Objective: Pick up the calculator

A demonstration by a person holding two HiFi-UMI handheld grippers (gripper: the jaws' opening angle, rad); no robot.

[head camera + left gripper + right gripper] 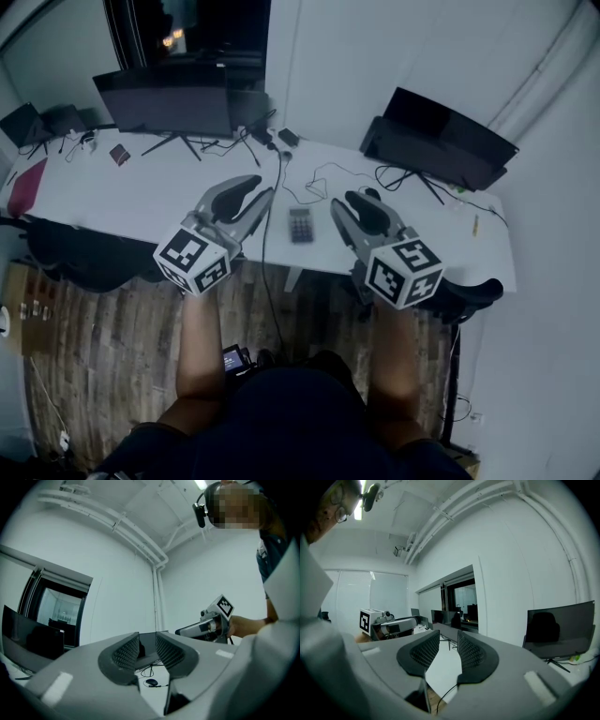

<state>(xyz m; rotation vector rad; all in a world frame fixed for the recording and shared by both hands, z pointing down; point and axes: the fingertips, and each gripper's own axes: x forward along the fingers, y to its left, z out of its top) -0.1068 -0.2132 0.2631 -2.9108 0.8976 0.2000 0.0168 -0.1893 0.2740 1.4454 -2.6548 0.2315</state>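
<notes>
Calculator (301,225): lies flat, keys up, near the front edge of the white desk (141,197), at the centre of the head view; it sits between the two tools and neither touches it

Left gripper (258,190): held over the desk's front edge, just left of centre, pointing toward the upper right; its jaws are spread by a narrow gap with nothing between them

Right gripper (349,202): mirrors it just right of centre, pointing toward the upper left; its jaws are likewise a little apart and empty

Why held so: the tools flank the calculator evenly, which reads as a ready stance before either one commits; both gripper views look level across the room, not down at the desk, so neither is aimed at the calculator yet

Cable (266,246): a dark lead runs down the desk just left of the calculator and drops over the front edge; it is probably there to feed the monitors at the back, and could snag a jaw coming in from the left

Next move, as a judgement: tip one tool downward and open it wider to straddle the calculator's flat body
</notes>
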